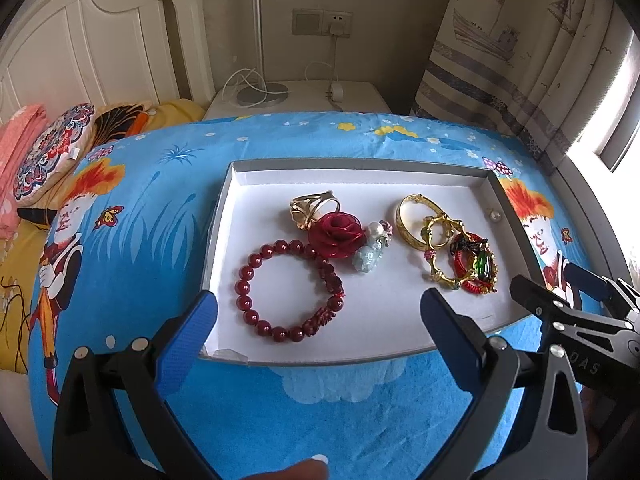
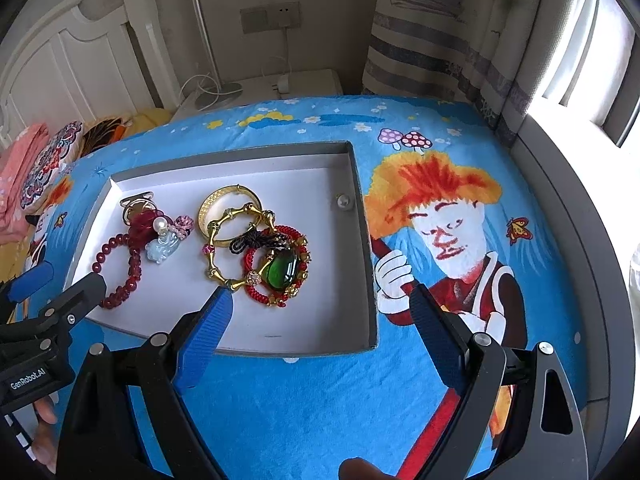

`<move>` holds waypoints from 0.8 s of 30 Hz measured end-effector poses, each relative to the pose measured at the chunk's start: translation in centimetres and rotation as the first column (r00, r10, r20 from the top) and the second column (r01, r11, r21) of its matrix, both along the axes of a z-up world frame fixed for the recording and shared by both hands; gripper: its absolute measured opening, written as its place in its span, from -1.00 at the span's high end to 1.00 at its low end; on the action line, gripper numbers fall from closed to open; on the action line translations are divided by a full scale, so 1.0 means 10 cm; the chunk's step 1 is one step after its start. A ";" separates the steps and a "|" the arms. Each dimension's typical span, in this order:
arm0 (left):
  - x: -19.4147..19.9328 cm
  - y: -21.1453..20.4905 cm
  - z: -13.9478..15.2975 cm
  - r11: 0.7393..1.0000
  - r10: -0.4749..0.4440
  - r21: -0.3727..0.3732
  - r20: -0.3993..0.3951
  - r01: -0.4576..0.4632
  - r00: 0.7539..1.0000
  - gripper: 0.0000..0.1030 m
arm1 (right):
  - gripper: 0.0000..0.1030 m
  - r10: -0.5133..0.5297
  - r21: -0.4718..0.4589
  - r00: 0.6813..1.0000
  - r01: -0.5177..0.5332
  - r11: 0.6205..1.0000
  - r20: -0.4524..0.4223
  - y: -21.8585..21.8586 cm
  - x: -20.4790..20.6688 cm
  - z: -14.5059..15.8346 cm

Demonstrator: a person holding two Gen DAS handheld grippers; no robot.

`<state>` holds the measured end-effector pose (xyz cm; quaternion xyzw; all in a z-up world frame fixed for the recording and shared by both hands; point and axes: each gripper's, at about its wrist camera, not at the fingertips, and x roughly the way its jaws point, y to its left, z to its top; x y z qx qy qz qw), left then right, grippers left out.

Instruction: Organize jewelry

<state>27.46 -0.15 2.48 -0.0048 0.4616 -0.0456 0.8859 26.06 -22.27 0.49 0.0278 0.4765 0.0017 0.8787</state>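
in the left wrist view, the left gripper (image 1: 320, 312) is seen with its blue-padded fingers spread wide and nothing between them, held over the near edge of the shallow white cardboard tray (image 1: 360, 166) on the blue cartoon-print bedsheet (image 1: 340, 404). the dark red beaded bracelet (image 1: 290, 286) lies flat, straight ahead in the gap between the fingers, just beyond their tips. the dark red fabric rose (image 1: 337, 234) and the gold leaf-shaped ring (image 1: 314, 206) are found farther on. the right gripper (image 1: 560, 284) is seen at the tray's right rim.

in the right wrist view, the right gripper (image 2: 322, 300) is likewise spread and empty. the tangled cluster, a gold bamboo-jointed bangle (image 2: 236, 248), a red cord bracelet with a green oval stone (image 2: 282, 270) and a plain gold band bangle (image 2: 228, 208), lies ahead and to the left, just beside the left fingertip (image 2: 218, 304). the cluster is judged nearer to the right gripper, the beads nearer to the left.
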 end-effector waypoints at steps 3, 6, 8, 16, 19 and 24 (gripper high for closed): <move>0.00 0.00 0.00 1.000 0.001 -0.001 -0.002 -0.001 1.000 -0.91 | -0.64 0.001 -0.002 1.000 -0.001 1.000 -0.002 0.01 0.00 -0.01; -0.01 -0.01 -0.01 1.000 0.006 0.002 -0.004 -0.006 1.000 -0.91 | -0.64 0.001 -0.002 1.000 -0.001 1.000 -0.003 0.01 -0.01 -0.01; -0.01 0.01 -0.01 1.000 0.012 -0.012 -0.009 -0.012 1.000 -0.90 | -0.64 0.002 -0.002 1.000 -0.002 1.000 -0.002 0.01 -0.01 -0.01; -0.02 0.03 0.01 0.999 0.034 0.003 0.006 -0.034 0.999 -0.90 | -0.64 0.004 -0.005 1.000 -0.004 1.000 0.001 0.02 -0.01 0.00; -0.03 0.03 0.01 0.999 0.035 0.008 0.009 -0.035 0.999 -0.90 | -0.64 0.005 -0.004 1.000 -0.005 1.000 0.000 0.03 -0.01 0.00; -0.02 0.03 0.00 1.000 0.031 0.005 0.005 -0.031 1.000 -0.91 | -0.64 0.008 -0.006 1.000 -0.008 1.000 -0.002 0.03 -0.02 0.00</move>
